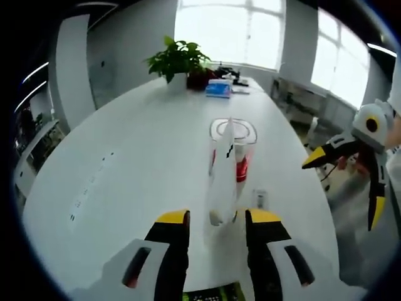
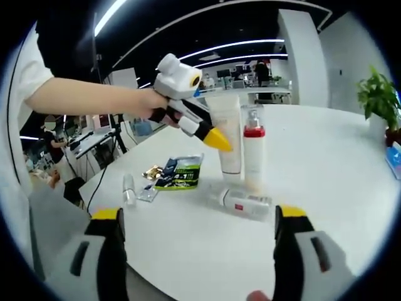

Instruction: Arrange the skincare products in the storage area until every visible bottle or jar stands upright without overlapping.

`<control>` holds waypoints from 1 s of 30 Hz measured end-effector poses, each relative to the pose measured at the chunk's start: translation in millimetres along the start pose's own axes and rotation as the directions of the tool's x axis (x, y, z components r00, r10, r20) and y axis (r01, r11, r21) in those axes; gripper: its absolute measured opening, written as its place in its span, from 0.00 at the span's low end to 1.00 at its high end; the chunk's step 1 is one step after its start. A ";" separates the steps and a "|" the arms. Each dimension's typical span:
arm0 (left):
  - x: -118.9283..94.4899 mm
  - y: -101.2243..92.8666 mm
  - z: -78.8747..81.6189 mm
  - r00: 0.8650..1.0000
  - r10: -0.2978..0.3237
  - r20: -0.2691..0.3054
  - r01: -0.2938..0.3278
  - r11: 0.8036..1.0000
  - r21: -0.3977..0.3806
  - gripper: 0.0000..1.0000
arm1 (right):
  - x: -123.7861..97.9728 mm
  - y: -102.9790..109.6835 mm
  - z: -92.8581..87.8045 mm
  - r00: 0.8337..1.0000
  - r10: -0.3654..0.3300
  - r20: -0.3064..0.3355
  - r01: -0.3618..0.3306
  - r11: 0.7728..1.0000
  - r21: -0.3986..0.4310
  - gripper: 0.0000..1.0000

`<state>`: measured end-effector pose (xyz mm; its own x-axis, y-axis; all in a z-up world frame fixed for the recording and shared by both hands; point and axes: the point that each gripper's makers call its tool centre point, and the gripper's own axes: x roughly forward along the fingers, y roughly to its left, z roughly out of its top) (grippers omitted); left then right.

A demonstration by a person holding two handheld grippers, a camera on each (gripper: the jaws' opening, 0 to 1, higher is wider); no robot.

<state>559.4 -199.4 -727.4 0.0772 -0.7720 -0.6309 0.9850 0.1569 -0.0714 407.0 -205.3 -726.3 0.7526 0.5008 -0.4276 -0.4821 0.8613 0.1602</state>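
A white tube [image 1: 223, 166] stands upright, seen edge on, its base between the spread jaws of my left gripper [image 1: 217, 216], which do not touch it. Right behind it stands a white pump bottle with a red collar [image 1: 242, 164]. In the right gripper view the tube [image 2: 230, 141] and the pump bottle [image 2: 254, 150] stand side by side, with the left gripper [image 2: 216, 139], held by a hand, at the tube's left side. A clear bottle [image 2: 246, 204] lies on its side in front of them. My right gripper [image 2: 199, 216] is wide open with nothing in it, and it also hangs open at the table's edge [image 1: 344, 185].
A small bottle [image 2: 128, 188] lies flat near the table edge beside a green-and-black sachet [image 2: 180, 172] and a gold one [image 2: 152, 171]. A clear tray [image 1: 233, 130] lies beyond the bottles. At the table's far end are a potted plant [image 1: 177, 59] and a blue pack [image 1: 218, 89].
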 end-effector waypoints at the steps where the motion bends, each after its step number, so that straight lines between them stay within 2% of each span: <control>1: -2.0 -0.6 -0.7 1.000 0.003 -0.003 -0.003 1.000 -0.003 0.36 | 0.0 0.1 0.3 1.000 0.001 0.001 -0.001 1.000 0.001 1.00; 7: -11.8 -2.8 -6.1 1.000 0.023 -0.013 -0.023 0.999 -0.033 0.44 | -1.2 0.0 2.2 1.000 -0.002 0.007 0.002 1.000 -0.001 1.00; 12: -20.2 -7.6 -11.4 0.999 0.049 -0.013 -0.050 0.998 -0.042 0.54 | -3.1 -0.4 5.1 1.000 -0.007 0.016 0.007 1.000 0.000 1.00; 20: -43.0 -15.3 -23.2 0.996 0.093 -0.001 -0.093 0.989 -0.112 0.66 | -6.8 1.1 9.6 1.000 -0.009 0.024 0.009 1.000 -0.008 1.00; 30: -73.2 -50.6 -44.5 0.991 0.130 0.010 -0.127 0.979 -0.157 0.85 | -11.7 2.6 12.3 1.000 -0.012 0.026 0.012 1.000 -0.018 1.00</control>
<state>497.0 -123.4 -712.1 0.2061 -0.7512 -0.6270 0.9307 0.3484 -0.1116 402.5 -207.8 -709.9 0.7694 0.4928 -0.4064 -0.4812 0.8656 0.1388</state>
